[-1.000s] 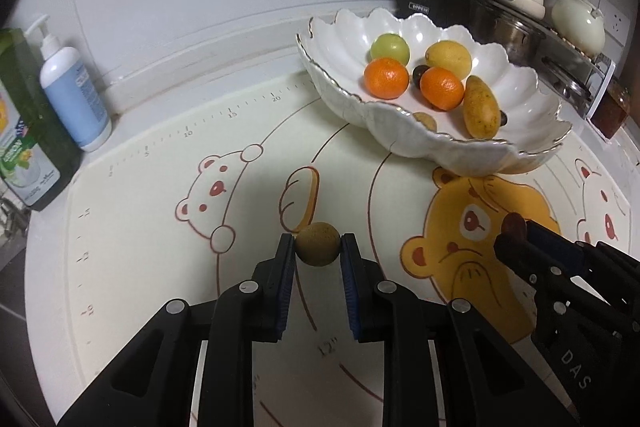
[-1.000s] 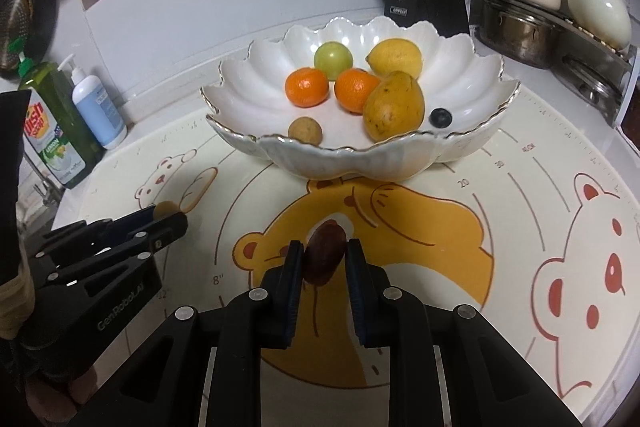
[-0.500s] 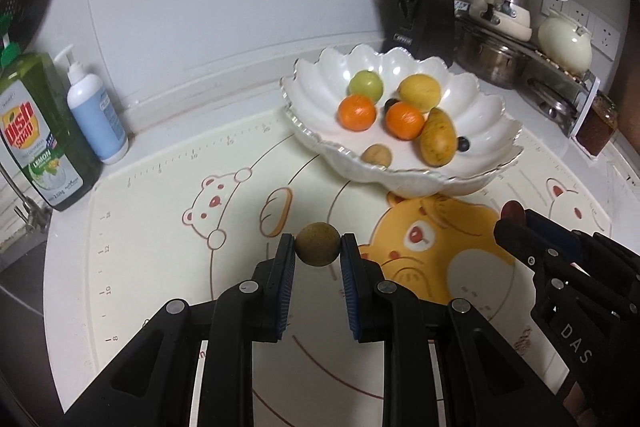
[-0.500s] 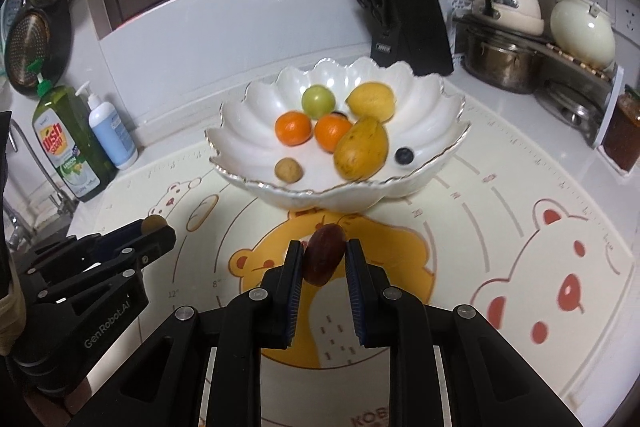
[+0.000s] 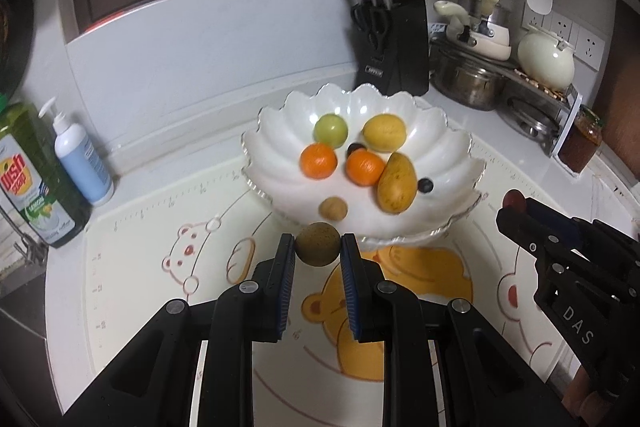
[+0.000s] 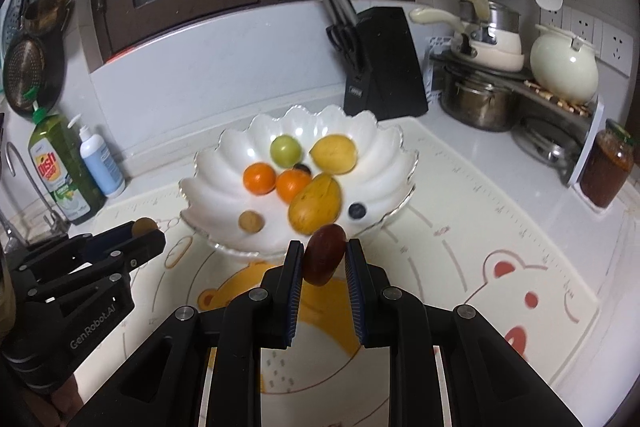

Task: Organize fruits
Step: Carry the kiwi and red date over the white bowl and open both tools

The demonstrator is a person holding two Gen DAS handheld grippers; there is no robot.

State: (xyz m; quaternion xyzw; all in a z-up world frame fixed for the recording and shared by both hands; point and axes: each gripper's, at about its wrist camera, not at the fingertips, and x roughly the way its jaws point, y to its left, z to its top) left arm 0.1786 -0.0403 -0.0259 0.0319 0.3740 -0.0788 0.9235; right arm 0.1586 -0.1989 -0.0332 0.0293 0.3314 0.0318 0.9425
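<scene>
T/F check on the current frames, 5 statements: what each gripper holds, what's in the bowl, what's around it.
1. The left gripper holds a round brown-green fruit. True.
2. The right gripper is open and holds nothing. False: it is shut on a dark red fruit.
3. The white scalloped bowl holds two orange fruits. True; the second lies beside the first.
4. The knife block stands in front of the bowl, on the bear mat. False: it stands behind the bowl, against the wall.
5. The green dish soap bottle lies in the bowl. False: it stands upright on the counter at far left, beside a white pump bottle.
</scene>
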